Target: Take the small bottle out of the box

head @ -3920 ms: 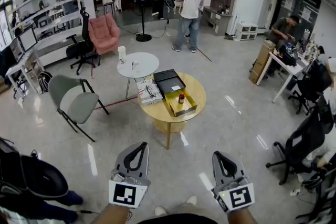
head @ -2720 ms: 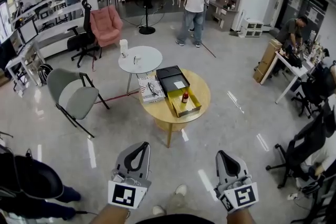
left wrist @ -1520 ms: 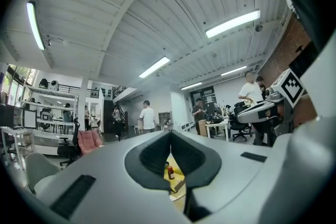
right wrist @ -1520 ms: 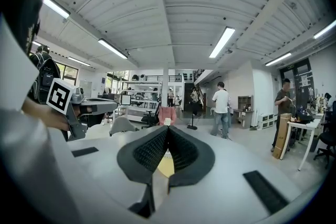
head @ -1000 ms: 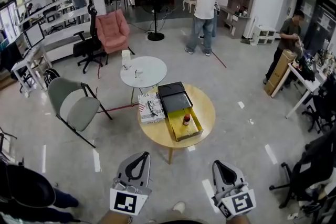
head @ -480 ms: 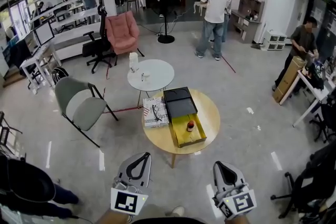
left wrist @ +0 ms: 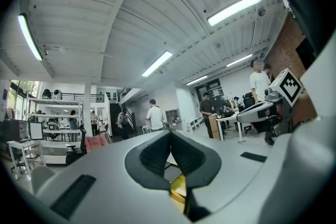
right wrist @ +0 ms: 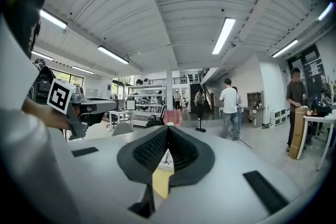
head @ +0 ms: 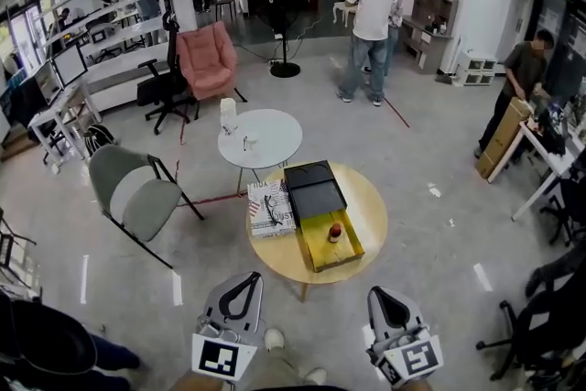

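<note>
A small bottle with a red cap (head: 335,232) stands upright inside an open yellow box (head: 320,254) on a round wooden table (head: 371,211). The box's black lid (head: 313,188) lies behind it. My left gripper (head: 244,282) and right gripper (head: 385,299) hover near the bottom of the head view, short of the table's near edge. Both are shut with nothing between the jaws. In the left gripper view (left wrist: 170,132) the jaws meet at the tips, with a bit of the yellow box (left wrist: 178,187) showing through. The right gripper view (right wrist: 168,127) shows the same closed tips.
A printed book or box (head: 270,208) lies at the table's left. A white round side table (head: 259,138) stands behind, a grey chair (head: 137,197) to the left, a pink armchair (head: 207,58) farther back. Several people stand in the room. My shoes (head: 273,341) show below.
The table has come nearer and lower in the head view as I walked toward it. Both grippers stay shut and low in the view.
</note>
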A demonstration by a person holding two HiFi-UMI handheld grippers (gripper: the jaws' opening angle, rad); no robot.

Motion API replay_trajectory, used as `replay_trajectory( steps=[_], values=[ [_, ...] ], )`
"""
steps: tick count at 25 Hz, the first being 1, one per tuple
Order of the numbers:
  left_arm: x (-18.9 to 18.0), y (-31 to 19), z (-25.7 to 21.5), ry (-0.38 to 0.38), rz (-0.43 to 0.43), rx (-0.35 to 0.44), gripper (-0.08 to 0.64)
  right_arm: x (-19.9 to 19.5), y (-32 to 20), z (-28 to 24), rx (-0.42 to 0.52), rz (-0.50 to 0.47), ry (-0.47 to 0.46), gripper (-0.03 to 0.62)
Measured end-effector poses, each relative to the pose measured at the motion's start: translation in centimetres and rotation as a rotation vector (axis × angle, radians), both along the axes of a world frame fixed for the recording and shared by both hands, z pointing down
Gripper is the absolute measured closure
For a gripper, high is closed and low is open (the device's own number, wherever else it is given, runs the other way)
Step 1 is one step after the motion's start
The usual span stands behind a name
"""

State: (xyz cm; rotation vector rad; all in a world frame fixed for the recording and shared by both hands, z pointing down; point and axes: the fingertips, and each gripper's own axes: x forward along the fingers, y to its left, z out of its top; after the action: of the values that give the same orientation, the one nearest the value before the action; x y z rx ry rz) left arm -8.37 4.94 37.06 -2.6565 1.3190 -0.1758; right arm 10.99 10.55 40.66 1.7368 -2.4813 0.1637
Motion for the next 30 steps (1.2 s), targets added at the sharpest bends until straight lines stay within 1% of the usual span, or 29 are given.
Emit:
replay_trajectory(
  steps=[4,7,11,15,23,28,30],
  values=[
    [1.4,-2.6,0.3,0.005,0.038,0.014,0.543,0.2,-1.8,-0.3,0.012,0.030,0.043,0.578],
    [2.4,-3.5,0.8,0.005,0.069,0.013,0.543,0.7,-2.7,0.4,-0.007,0.052,0.044,0.577],
    [3.4,-4.6,0.9,0.065,0.104,-0.030,0.543,1.1,-4.0,0.3,0.002,0.060,0.038,0.578],
    [4.4,-5.7,0.4,0.063,0.130,-0.030,0.543,1.8,-4.8,0.4,-0.004,0.085,0.045,0.578],
    [4.9,-9.2,0.1,0.058,0.154,-0.030,0.543,3.0,-6.7,0.1,0.007,0.127,0.033,0.578],
    [6.4,-10.5,0.1,0.030,0.205,-0.019,0.543,3.5,-7.9,-0.1,0.007,0.143,0.020,0.577],
    [7.1,-11.0,-0.2,0.035,0.220,-0.020,0.543,3.7,-8.3,-0.5,0.011,0.150,0.016,0.578]
  ],
)
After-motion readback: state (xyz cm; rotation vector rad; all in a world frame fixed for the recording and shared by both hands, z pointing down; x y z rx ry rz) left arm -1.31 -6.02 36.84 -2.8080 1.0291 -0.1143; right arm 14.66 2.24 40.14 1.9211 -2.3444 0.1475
